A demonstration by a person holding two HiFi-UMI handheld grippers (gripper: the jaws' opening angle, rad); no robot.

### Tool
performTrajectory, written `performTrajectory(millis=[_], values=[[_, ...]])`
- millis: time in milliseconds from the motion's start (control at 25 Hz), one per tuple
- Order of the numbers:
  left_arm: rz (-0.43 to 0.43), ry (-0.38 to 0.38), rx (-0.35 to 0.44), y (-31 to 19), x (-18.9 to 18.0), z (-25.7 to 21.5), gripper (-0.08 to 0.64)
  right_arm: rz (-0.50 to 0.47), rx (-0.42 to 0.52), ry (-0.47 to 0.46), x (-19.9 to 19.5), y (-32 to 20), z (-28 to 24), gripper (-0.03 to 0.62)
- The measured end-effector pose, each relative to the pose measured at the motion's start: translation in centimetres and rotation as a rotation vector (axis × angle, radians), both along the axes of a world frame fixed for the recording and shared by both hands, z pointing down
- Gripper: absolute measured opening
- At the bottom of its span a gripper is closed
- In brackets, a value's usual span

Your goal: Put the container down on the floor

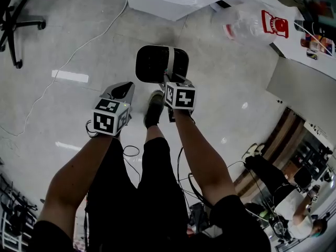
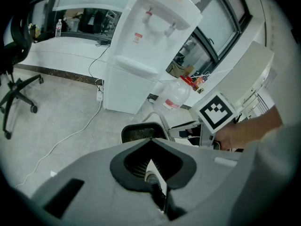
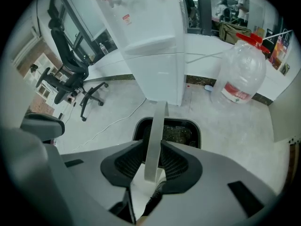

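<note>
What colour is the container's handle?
The handle is white, on a black container. The right gripper view shows it best.

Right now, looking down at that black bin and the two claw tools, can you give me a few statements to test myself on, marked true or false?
1. The black container sits on the floor. True.
2. The right gripper has the container's white handle between its jaws. True; the jaws are open, not squeezing it.
3. The left gripper is also holding the container. False: it is off to one side, with its jaws together and nothing in them.
4. The big water bottle is inside the container. False: it is on the floor, apart from the container and near the white water dispenser.
</note>
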State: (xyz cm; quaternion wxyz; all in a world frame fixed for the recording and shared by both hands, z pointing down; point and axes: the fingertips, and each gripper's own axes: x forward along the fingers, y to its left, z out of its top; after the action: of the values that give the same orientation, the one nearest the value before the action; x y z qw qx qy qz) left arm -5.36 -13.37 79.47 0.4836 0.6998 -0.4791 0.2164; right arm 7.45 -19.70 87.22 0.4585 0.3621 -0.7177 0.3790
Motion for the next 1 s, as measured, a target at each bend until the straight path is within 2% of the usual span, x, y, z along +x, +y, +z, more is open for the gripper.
performTrajectory(millis=[240,480,760,1000], values=[[0.016,-0.014,0.02,0.6,-0.5,-2.3,0.011,-0.001,-0.001,-0.021,0.5,0.4,-1.9,0.104],[0.018,-0.029,0.043,1.4,-1.8,-5.6,0.011,-0.005,0.021,-0.066,-0.2,1.6,-6.2,0.107],[-0.022,-0.038,0.08,1.6,-3.1,-11.0,0.011,0.055,0.077,-0.139,-0.1,2.0,-13.9,0.106],[-0.009,-0.062,0.18,1.0,-2.8,-17.9,0.011,0.065,0.182,-0.255,-0.8,0.9,-23.1,0.067]])
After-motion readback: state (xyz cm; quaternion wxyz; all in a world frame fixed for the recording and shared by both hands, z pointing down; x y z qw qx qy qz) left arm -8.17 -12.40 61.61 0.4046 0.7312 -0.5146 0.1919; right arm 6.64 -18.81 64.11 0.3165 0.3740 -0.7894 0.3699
